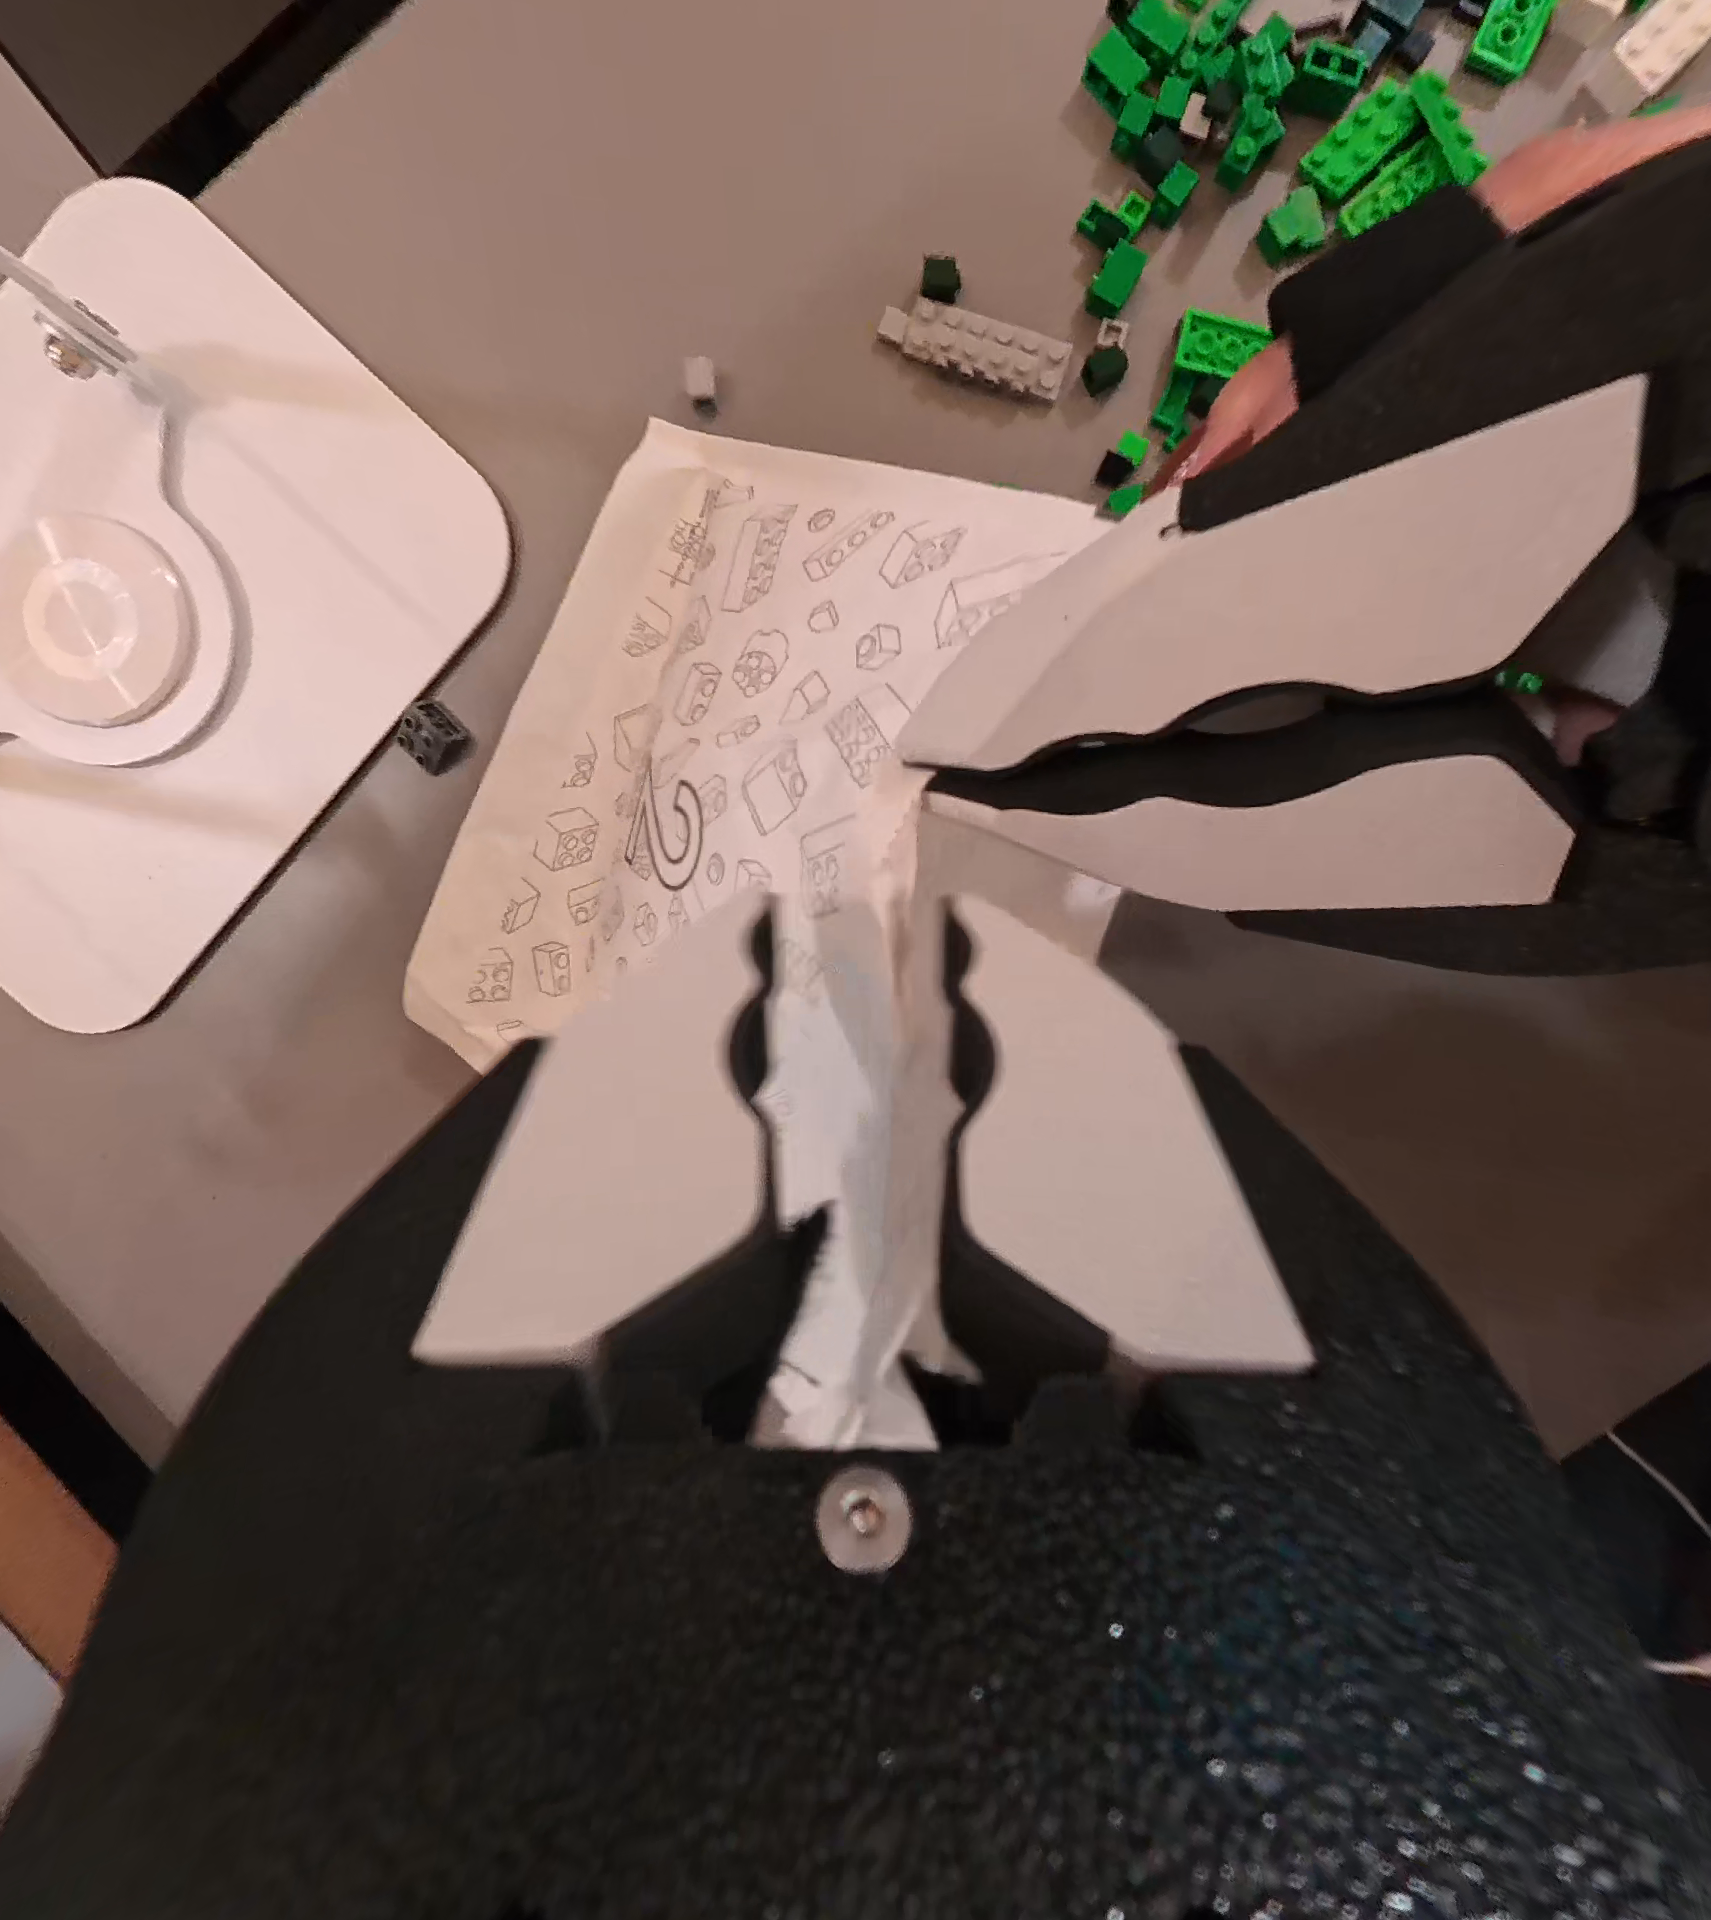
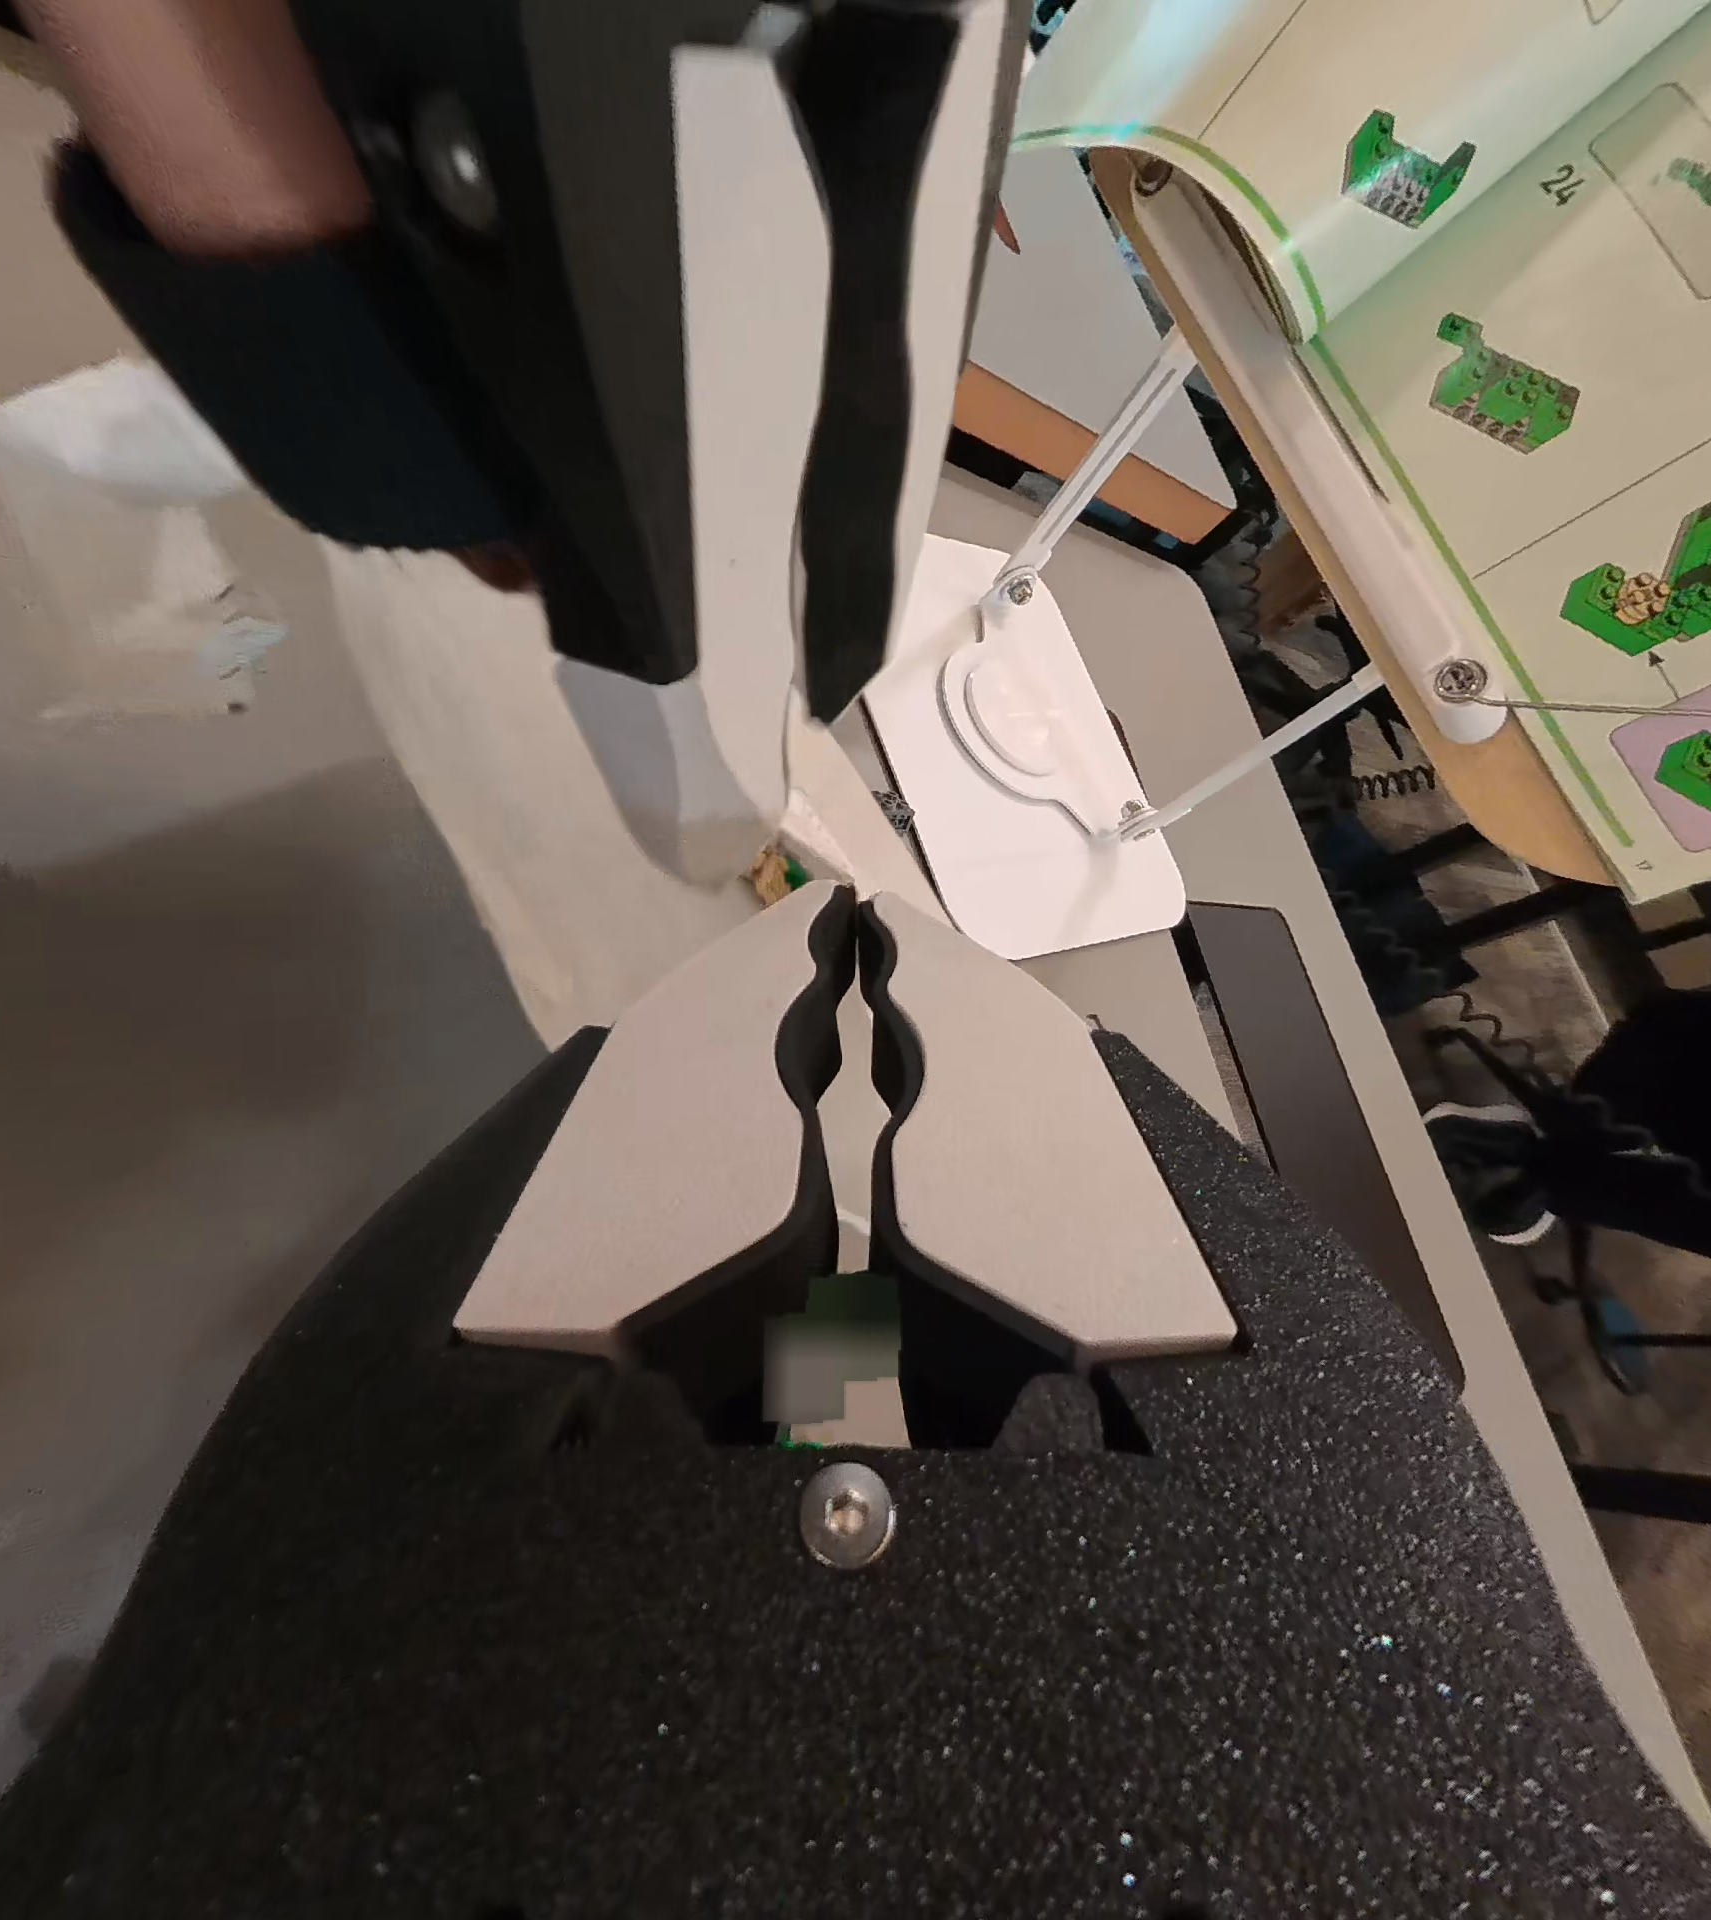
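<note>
A white paper bag [image 1: 726, 675] printed with brick outlines lies on the grey table [image 1: 622, 208]. Its torn edge runs up between my left gripper's [image 1: 856, 914] fingers, which stand apart and do not press on it. My right gripper [image 1: 918, 769] comes in from the right and is shut on the bag's torn edge. In the right wrist view my right gripper's [image 2: 856, 904] tips are closed on a sliver of the white paper [image 2: 815, 821]. My left gripper [image 2: 778, 769] hangs just above it there, with its fingers apart.
A white stand base [image 1: 103, 623] with a clear holder sits at the left, a small dark piece [image 1: 432, 736] beside it. A pile of green bricks [image 1: 1246, 104] and a long grey brick [image 1: 976, 343] lie at the back right. An instruction booklet [image 2: 1557, 364] rests on the stand. My left and right fingertips are right by each other. Left tips and right tips are each some 20 centimetres from the long grey brick [image 1: 976, 343].
</note>
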### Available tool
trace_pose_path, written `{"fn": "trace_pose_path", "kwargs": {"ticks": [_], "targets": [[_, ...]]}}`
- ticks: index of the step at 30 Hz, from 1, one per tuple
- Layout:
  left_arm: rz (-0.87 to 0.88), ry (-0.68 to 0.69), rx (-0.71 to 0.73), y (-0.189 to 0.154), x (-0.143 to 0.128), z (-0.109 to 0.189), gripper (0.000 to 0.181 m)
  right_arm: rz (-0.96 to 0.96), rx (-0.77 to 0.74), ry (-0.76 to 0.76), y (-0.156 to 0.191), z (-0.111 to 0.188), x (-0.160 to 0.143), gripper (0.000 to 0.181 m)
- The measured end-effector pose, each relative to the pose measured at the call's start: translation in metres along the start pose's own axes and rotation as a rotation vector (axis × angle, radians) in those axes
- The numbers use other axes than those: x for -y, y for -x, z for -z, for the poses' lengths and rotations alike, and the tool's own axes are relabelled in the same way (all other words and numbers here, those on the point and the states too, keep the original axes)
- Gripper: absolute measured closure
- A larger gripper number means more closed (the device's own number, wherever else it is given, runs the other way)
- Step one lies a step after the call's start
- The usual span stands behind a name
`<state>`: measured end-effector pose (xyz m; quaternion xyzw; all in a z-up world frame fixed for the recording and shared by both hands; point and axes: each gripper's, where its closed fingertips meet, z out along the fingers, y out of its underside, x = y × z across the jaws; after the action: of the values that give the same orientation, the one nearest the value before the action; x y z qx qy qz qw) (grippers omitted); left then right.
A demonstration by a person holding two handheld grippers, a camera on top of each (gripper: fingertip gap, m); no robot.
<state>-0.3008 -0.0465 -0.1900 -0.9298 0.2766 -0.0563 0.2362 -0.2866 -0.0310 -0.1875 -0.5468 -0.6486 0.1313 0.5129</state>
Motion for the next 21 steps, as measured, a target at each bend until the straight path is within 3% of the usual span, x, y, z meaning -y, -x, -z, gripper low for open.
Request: {"fn": "trace_pose_path", "kwargs": {"ticks": [1,4,17,21], "targets": [[0.0,-0.013,0.005,0.0,0.002,0.001,0.13,-0.002,-0.002,0.0,0.0,0.0,0.0,0.181],[-0.041,0.001,0.003,-0.003,-0.002,0.002,0.12,0.0,-0.012,0.001,-0.002,0.0,0.0,0.181],[-0.07,0.078,-0.047,-0.005,-0.014,-0.007,0.18,0.018,0.008,-0.014,-0.001,0.002,-0.001,0.181],[-0.053,0.106,-0.076,-0.005,-0.02,-0.01,0.181,0.008,0.034,-0.014,0.004,-0.001,-0.001,0.181]]}}
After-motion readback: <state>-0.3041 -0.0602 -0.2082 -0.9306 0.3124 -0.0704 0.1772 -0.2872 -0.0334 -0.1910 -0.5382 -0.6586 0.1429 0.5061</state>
